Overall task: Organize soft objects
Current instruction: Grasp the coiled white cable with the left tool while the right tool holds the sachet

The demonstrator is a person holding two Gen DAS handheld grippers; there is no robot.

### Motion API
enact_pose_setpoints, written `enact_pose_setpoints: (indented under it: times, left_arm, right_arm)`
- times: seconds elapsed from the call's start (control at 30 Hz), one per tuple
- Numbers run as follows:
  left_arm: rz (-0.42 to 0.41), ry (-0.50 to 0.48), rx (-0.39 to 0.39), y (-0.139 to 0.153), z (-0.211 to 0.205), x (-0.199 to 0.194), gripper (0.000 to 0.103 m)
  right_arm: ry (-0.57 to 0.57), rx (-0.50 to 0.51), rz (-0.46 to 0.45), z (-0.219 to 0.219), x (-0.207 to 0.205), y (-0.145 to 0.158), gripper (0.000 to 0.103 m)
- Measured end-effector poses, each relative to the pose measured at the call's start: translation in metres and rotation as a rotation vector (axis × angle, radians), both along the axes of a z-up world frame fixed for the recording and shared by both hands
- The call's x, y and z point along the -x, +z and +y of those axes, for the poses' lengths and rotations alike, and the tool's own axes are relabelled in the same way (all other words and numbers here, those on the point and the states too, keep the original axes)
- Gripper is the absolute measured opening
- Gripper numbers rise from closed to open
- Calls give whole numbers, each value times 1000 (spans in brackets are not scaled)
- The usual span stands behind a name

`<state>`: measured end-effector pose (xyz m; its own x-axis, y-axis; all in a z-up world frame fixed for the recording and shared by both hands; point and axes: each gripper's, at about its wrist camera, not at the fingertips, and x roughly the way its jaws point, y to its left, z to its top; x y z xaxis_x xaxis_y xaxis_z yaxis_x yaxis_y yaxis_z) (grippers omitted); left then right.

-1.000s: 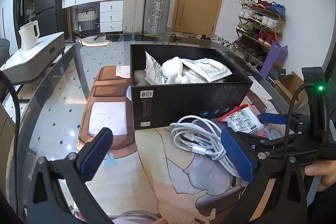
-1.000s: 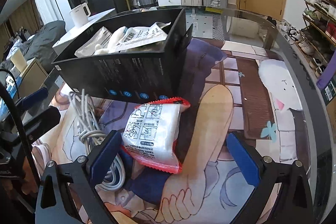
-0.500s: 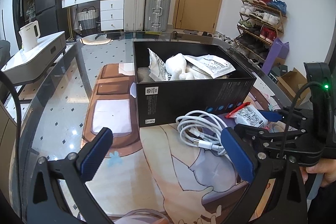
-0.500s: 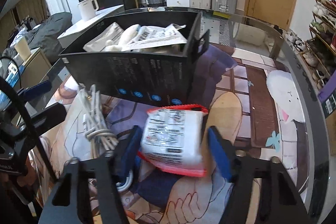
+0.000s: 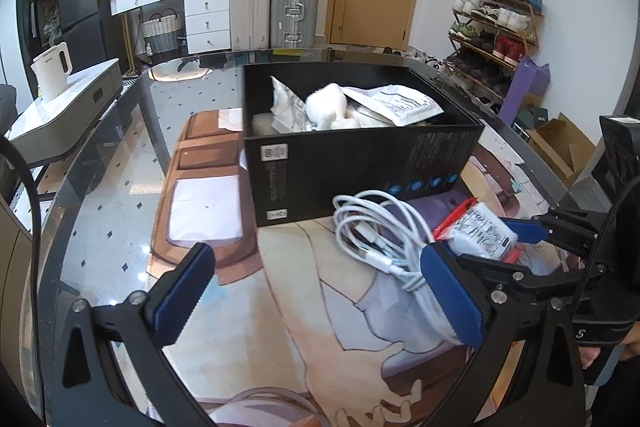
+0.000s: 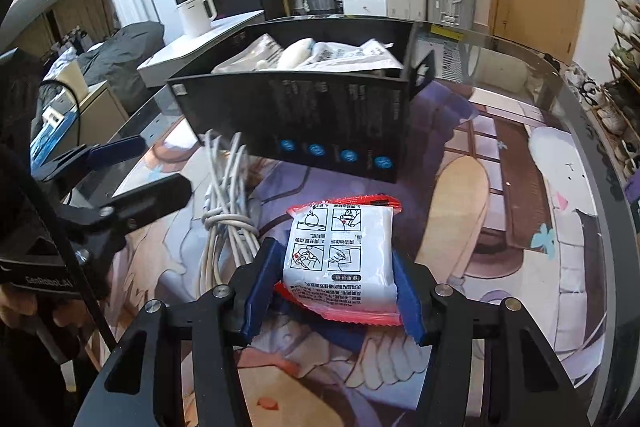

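My right gripper is shut on a white soft packet with red edges, held just above the printed mat; the packet also shows in the left wrist view. A black box holding several white soft packets stands behind it, and shows in the right wrist view. A coiled white cable lies on the mat in front of the box. My left gripper is open and empty, its right finger beside the cable.
A printed mat covers the glass table. A white kettle stands on a side unit at left. Suitcases, a door and a shoe rack stand behind.
My right gripper has closed on the red-edged packet, which it straddled open a second ago. The left gripper has shifted slightly and stays open.
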<state>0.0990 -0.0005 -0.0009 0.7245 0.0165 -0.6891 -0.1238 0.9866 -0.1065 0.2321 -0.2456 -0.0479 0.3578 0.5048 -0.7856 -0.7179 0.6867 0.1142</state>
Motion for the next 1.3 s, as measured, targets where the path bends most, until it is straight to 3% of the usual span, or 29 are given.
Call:
enact_pose_setpoints:
  times: [0.13,0.2,0.7,0.83,1.3]
  left_arm:
    - [6,-13,5,0,-4,-2,103]
    - [8,-19,8,0,-6,-2,103]
    - [83,-48,-4,-7,-37,-17,103]
    - [130,-27,-64,-15,-44,-23,103]
    - [165,-8,-20,-22,-16,-15,103]
  right_arm:
    - [22,-46,37,-4,2,1,53]
    - [17,-29,24,-4,2,1,48]
    - [-66,-41,-20,-34,-9,16,48]
    - [-78,-45,-19,-41,-11,17,48]
    - [-81,-43,-18,-42,-10,16,48]
